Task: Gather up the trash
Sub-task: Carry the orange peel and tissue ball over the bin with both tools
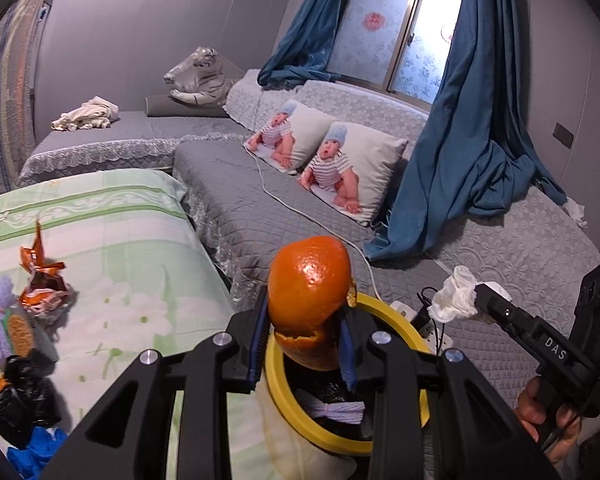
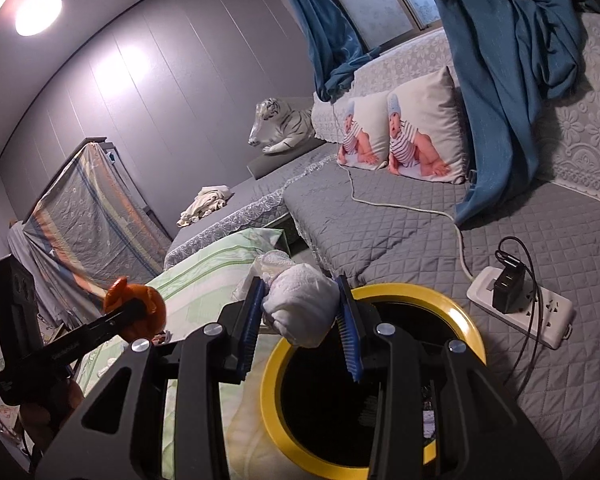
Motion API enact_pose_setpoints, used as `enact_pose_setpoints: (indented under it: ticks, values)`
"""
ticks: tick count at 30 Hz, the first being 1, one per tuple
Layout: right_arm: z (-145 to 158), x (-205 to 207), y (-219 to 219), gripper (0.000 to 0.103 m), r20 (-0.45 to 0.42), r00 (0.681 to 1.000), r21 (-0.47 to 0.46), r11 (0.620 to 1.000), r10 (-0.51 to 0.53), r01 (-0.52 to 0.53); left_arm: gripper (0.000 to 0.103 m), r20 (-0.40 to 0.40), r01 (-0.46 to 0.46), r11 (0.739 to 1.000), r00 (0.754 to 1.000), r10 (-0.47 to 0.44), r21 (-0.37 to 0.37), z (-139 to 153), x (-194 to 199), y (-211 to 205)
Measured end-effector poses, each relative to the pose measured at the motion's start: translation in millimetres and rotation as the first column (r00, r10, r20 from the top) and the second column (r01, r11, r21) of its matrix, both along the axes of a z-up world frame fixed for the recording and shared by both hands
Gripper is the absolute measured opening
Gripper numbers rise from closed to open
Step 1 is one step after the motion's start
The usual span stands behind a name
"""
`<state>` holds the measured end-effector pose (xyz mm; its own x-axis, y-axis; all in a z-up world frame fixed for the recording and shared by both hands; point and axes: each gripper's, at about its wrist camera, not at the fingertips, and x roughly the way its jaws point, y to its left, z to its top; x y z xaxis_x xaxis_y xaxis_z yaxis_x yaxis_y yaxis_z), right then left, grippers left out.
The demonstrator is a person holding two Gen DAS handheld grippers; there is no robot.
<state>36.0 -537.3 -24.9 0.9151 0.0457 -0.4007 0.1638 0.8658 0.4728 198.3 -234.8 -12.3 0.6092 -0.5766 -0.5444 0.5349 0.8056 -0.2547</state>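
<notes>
My left gripper [image 1: 306, 336] is shut on a large piece of orange peel [image 1: 310, 296], held above the yellow-rimmed trash bin [image 1: 278, 392]. A purple-white bundle lies inside the bin. My right gripper [image 2: 302, 312] is shut on a crumpled white tissue [image 2: 300, 306], over the near rim of the same bin [image 2: 466, 322]. In the left wrist view the right gripper [image 1: 474, 300] comes in from the right with the tissue [image 1: 454, 298]. In the right wrist view the left gripper [image 2: 134, 308] comes in from the left with the peel [image 2: 140, 308].
More trash lies on the green bedspread [image 1: 140, 248]: an orange snack wrapper [image 1: 42, 280], black bags [image 1: 24, 396], something blue [image 1: 36, 448]. A white power strip [image 2: 520, 312] with a black charger and a cable sits on the grey quilt beside the bin. Baby-print pillows [image 1: 332, 168] and blue curtains stand behind.
</notes>
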Motion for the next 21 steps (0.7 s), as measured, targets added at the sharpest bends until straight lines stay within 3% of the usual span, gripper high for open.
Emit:
enact_pose_setpoints:
  ticks: [8,21]
  values:
    - [-25,5,-17,0.034,-0.051,0.997,0.004,0.999,-0.05,0.05,0.028,-0.081,0.035,0.999,0.996,-0.033,0.02,-36,17,-32]
    - [-69,22,-24,0.034,-0.148,0.987,0.031,0.997,-0.067,0.072,0.028,-0.142,0.097,0.993,0.986,-0.086,0.071,-77,16,-61]
